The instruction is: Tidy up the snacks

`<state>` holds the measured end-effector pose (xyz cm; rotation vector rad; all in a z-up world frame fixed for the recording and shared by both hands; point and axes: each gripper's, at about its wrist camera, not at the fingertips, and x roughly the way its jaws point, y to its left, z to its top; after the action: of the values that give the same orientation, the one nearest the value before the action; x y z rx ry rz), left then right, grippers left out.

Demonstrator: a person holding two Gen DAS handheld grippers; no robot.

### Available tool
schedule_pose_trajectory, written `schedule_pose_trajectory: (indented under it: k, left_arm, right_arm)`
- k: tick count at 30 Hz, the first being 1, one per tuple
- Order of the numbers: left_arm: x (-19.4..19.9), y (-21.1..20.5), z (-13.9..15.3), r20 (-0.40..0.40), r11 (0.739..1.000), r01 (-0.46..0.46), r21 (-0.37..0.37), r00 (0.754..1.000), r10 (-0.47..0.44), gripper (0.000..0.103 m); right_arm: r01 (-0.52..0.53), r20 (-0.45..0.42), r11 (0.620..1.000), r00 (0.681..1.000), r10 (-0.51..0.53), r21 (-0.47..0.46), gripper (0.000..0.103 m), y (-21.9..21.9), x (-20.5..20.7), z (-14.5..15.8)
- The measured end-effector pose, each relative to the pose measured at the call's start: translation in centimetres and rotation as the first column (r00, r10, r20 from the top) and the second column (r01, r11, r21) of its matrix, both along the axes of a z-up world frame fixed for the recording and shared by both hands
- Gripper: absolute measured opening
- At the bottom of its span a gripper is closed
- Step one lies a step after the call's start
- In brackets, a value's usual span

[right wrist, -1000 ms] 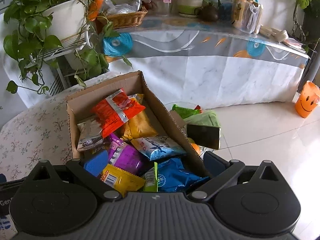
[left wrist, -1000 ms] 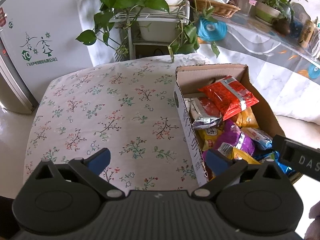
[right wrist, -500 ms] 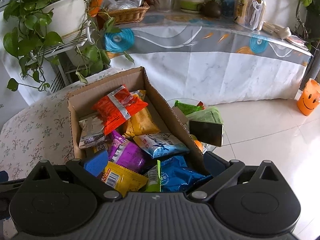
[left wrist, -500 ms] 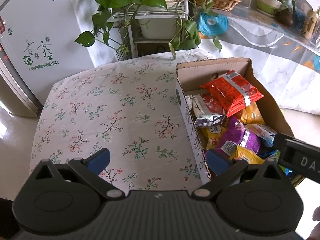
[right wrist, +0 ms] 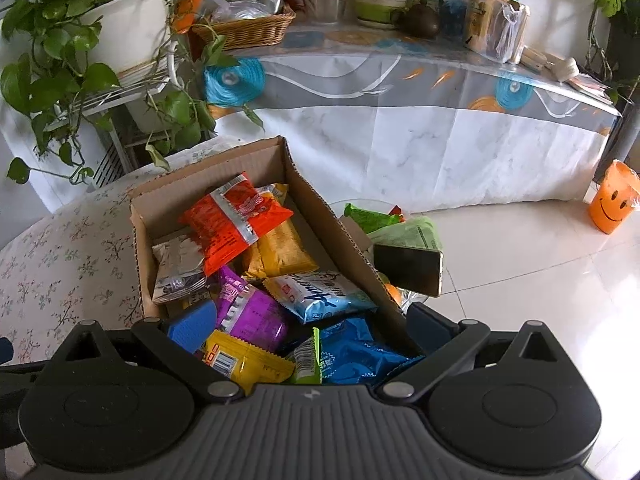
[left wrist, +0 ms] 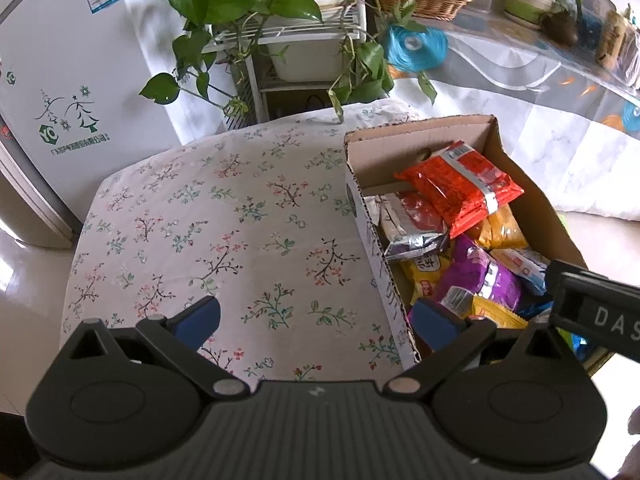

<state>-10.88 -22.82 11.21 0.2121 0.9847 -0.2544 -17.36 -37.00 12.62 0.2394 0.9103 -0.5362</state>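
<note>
A cardboard box [left wrist: 420, 136] [right wrist: 316, 208] full of several snack packets stands at the right end of a floral-cloth table [left wrist: 224, 216]. An orange-red packet [left wrist: 460, 184] [right wrist: 234, 216] lies on top at the far end, with purple [right wrist: 248, 308], yellow [right wrist: 240, 360], pale blue [right wrist: 320, 296] and dark blue [right wrist: 356, 356] packets nearer. My left gripper [left wrist: 316, 316] hangs open above the cloth, straddling the box's left wall. My right gripper [right wrist: 308, 324] is open over the box's near end, holding nothing. The right gripper's body [left wrist: 596, 312] shows at the right edge of the left wrist view.
A potted plant on a white rack [left wrist: 288, 32] stands behind the table, a white fridge [left wrist: 60, 80] at left. Beside the box lie a phone [right wrist: 408, 268] and green packets [right wrist: 372, 218]. A long covered table [right wrist: 400, 80] with a basket [right wrist: 248, 28] runs behind; an orange smiley bag [right wrist: 614, 200] sits on the tiled floor.
Both grippers have drawn back and slightly upward, so the box and table look a little farther away. Jaws stayed open; no packet moved.
</note>
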Motion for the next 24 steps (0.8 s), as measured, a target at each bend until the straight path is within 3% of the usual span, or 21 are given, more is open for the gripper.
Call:
schedule_pose_trajectory:
  k: [16, 24]
  left_arm:
    - [0.8, 0.9, -0.2, -0.006, 0.999, 0.027, -0.022, 1.0, -0.027, 0.101]
    - [1.4, 2.0, -0.7, -0.023, 0.998, 0.061, -0.028, 0.998, -0.062, 0.101]
  right_arm:
    - [0.01, -0.005, 1.0, 1.0, -0.01, 0.01, 0.103, 0.5, 0.6, -0.3]
    - [-0.039, -0.022, 0.999, 0.999, 0.039, 0.018, 0.103, 1.8, 1.6, -0.7]
